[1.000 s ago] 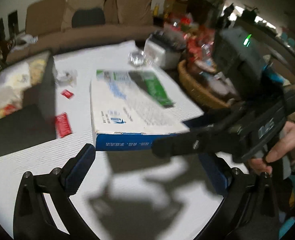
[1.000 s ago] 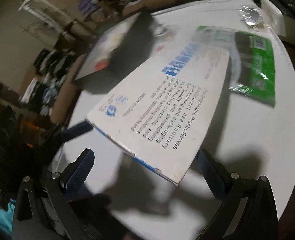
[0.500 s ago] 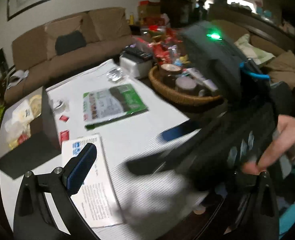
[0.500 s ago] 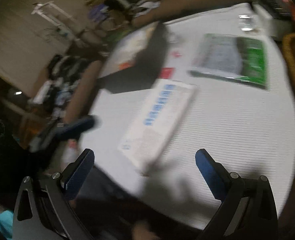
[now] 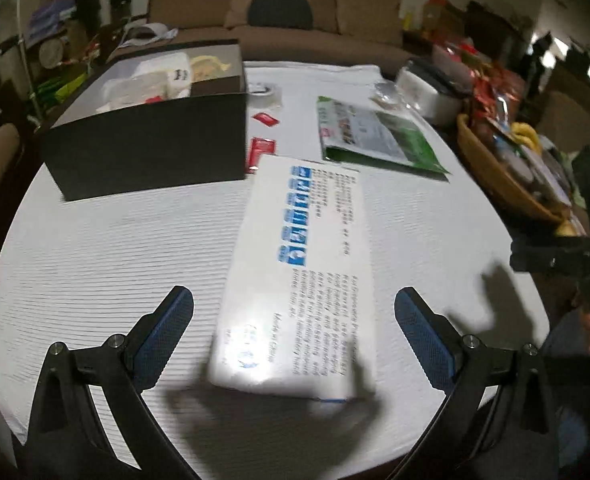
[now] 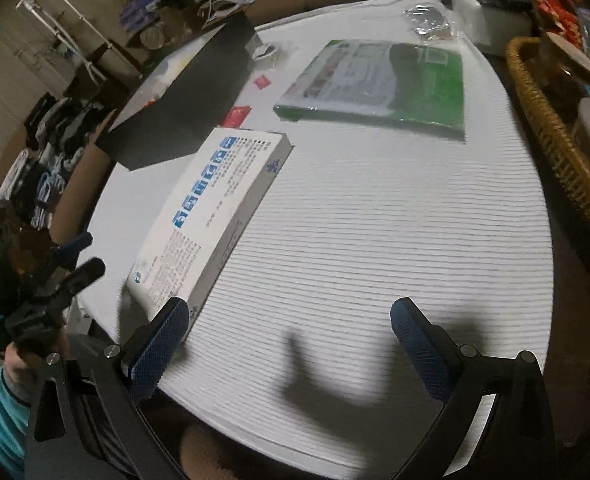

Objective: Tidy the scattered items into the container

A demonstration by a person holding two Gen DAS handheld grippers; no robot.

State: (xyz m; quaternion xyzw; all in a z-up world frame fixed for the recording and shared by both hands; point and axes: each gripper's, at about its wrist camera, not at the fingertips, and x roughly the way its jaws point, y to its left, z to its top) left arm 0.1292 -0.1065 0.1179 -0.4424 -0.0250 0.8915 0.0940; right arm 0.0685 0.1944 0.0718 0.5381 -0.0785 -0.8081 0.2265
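White glove box [image 5: 299,276] is lying flat on the ribbed white table [image 6: 375,240], near end blurring, small print unreadable. Black container [image 5: 151,148] is sitting just beyond it, contents partly hidden by its wall. Flat red packets [image 5: 259,152] are lying between them, glossy green pouch [image 6: 379,84] further back. Left gripper [image 5: 293,328] is gaping wide, straddling the box, contact unclear. Right gripper [image 6: 289,340] is gaping too, holding nothing.

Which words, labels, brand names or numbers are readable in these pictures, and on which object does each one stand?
None can be quoted with certainty.
White flat box: blue icon squares and lines of dark print, blurred in both views.
Green packet: pictures and small print, too blurred.
Small red sachets: too small.
White package in the black container: a dark mark, too small to read.
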